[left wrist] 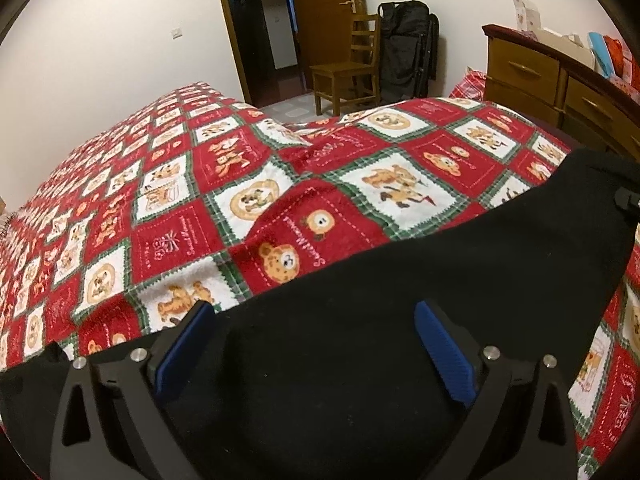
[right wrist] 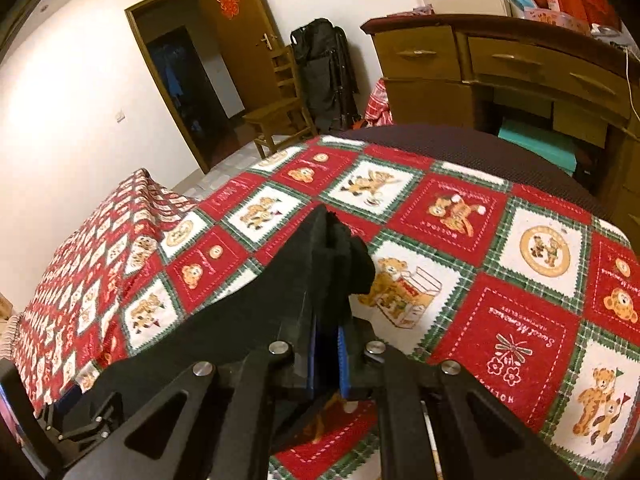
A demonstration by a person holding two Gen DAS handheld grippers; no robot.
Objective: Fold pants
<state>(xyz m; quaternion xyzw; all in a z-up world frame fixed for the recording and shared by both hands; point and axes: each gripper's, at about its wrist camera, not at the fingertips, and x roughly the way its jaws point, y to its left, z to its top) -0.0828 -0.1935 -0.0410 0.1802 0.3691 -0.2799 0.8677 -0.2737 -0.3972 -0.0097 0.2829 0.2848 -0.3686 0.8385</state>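
I am holding the pants stretched across the near side of the bed, black cloth on the red quilt. My right gripper is pinching a bunched edge of them, jaws nearly closed on the fabric. My left gripper is standing wide apart over the cloth, gripping nothing. I am judging the risk as one-sided: pulling from the right alone could drag the pants crooked or slip the small bunch free.

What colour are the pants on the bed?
The pants are plain black, seen best in the left wrist view.
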